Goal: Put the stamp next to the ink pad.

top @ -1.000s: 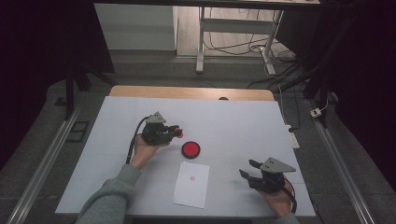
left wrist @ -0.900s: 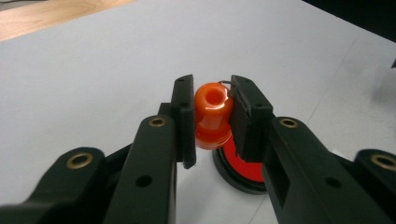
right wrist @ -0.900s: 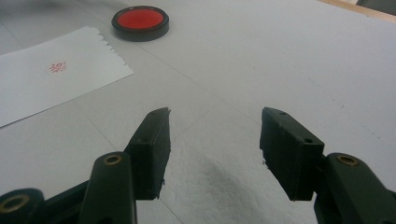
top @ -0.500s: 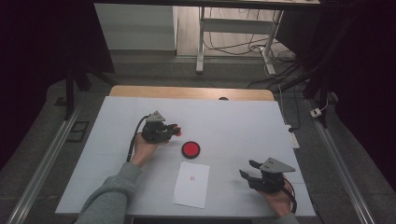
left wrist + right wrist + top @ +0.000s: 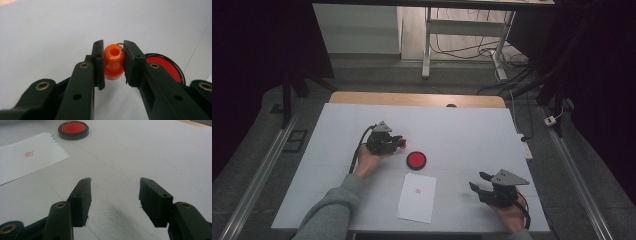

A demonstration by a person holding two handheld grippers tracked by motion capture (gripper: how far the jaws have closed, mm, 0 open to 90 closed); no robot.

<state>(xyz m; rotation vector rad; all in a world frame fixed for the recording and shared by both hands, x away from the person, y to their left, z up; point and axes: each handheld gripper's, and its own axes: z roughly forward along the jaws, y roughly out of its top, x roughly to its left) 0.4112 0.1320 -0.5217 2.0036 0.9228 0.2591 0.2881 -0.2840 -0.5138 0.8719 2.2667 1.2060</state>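
My left gripper (image 5: 113, 63) is shut on a small orange stamp (image 5: 114, 61), whose round knob with a hole faces the camera. In the high view that left gripper (image 5: 398, 142) holds the orange stamp (image 5: 401, 144) just left of a round red ink pad (image 5: 416, 159) in a black case. The ink pad (image 5: 165, 67) lies behind the gripper's right jaw. A white sheet of paper (image 5: 417, 197) bearing a small red mark lies near the front edge. My right gripper (image 5: 478, 181) rests open at the front right, with nothing between the jaws of the right gripper (image 5: 115, 202).
The white table top (image 5: 472, 135) has a wooden strip along its far edge. The paper (image 5: 25, 157) and ink pad (image 5: 73, 130) lie far left of my right gripper. Table legs and cables stand on the floor beyond.
The left gripper has shifted slightly with the orange stamp still in its jaws. The right gripper has stayed put.
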